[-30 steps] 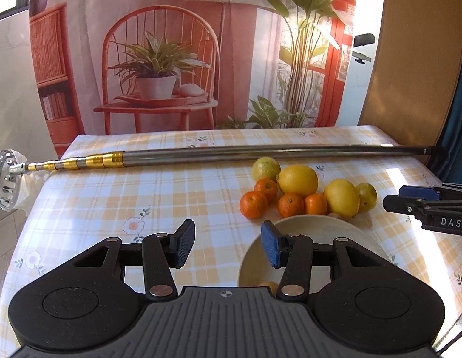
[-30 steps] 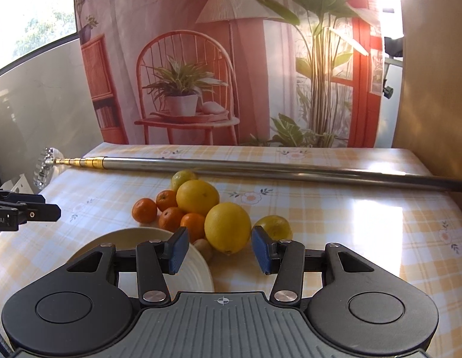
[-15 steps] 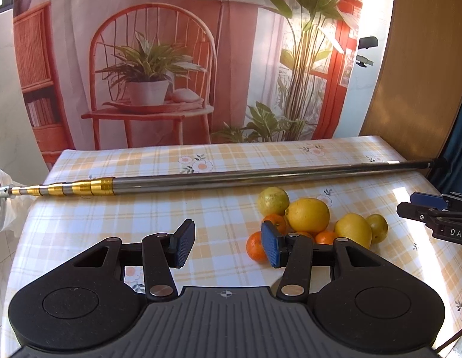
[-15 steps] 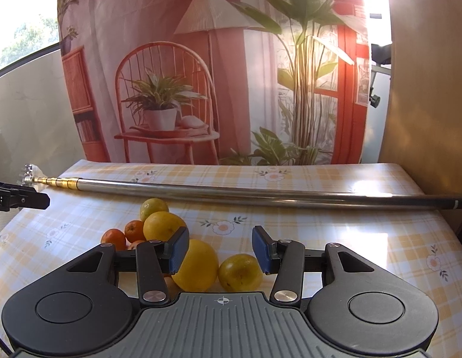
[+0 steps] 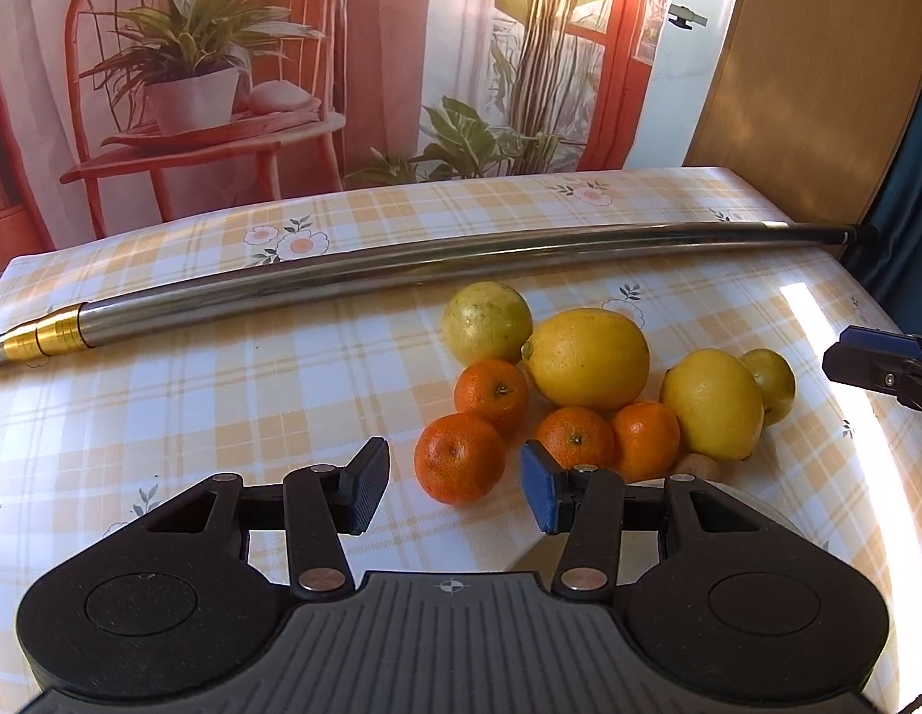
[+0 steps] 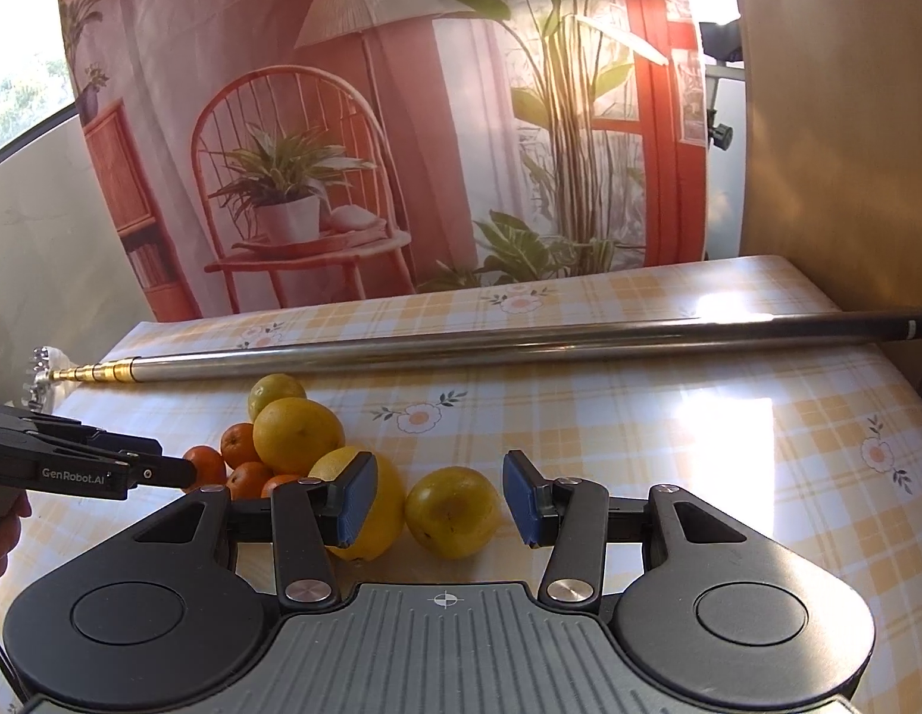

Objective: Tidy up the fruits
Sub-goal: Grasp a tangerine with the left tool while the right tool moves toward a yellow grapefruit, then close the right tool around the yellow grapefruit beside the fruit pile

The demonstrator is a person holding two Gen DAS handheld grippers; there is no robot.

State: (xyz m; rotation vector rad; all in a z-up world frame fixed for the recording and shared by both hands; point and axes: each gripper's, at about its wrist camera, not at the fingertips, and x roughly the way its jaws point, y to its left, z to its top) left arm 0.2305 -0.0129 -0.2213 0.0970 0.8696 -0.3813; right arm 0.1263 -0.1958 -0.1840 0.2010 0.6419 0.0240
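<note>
1. The fruits (image 5: 585, 357) cluster at center right of the counter (image 5: 222, 387); the big lemon's (image 5: 712, 404) long axis tilts upright in the left view.
2. A pole (image 5: 401, 273) lies across the frame behind them, gold end left.
3. Count: 4 mandarins (image 5: 459, 458), 2 lemons, 2 limes (image 5: 486, 322).
4. Left gripper (image 5: 455, 488) released, before a mandarin; right gripper (image 6: 440, 500) released, straddling a lime (image 6: 453, 511), not touching.
</note>
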